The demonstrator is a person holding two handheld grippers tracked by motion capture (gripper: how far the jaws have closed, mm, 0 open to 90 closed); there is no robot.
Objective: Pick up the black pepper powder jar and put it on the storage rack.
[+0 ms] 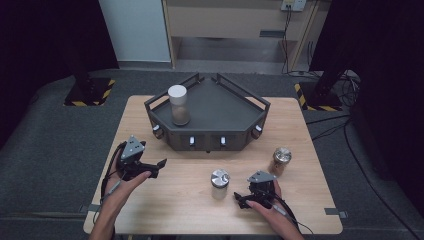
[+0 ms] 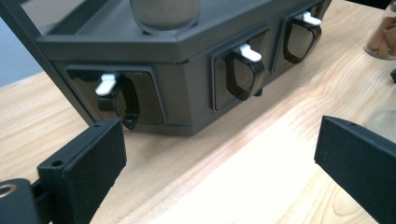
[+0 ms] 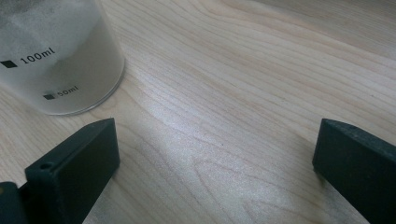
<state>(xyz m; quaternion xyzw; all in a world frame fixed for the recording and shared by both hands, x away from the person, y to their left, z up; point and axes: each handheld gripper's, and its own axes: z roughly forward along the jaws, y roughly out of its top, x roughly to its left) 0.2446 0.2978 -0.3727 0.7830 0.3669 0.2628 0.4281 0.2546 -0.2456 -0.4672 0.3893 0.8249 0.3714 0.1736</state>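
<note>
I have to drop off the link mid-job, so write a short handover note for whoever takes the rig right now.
Left tongs: open, empty, just above the table in front of the dark tray's left front.
Right tongs: open, empty, low over the table beside the frosted jar, not touching it.
Things: one white-lidded jar stands on the tray at its left. The frosted jar stands on the table in front of the tray. The jar with brown contents stands at the table's right.
Done: apparently one jar on the tray.
Left: probably the two table jars; the frosted one looks next.
</note>
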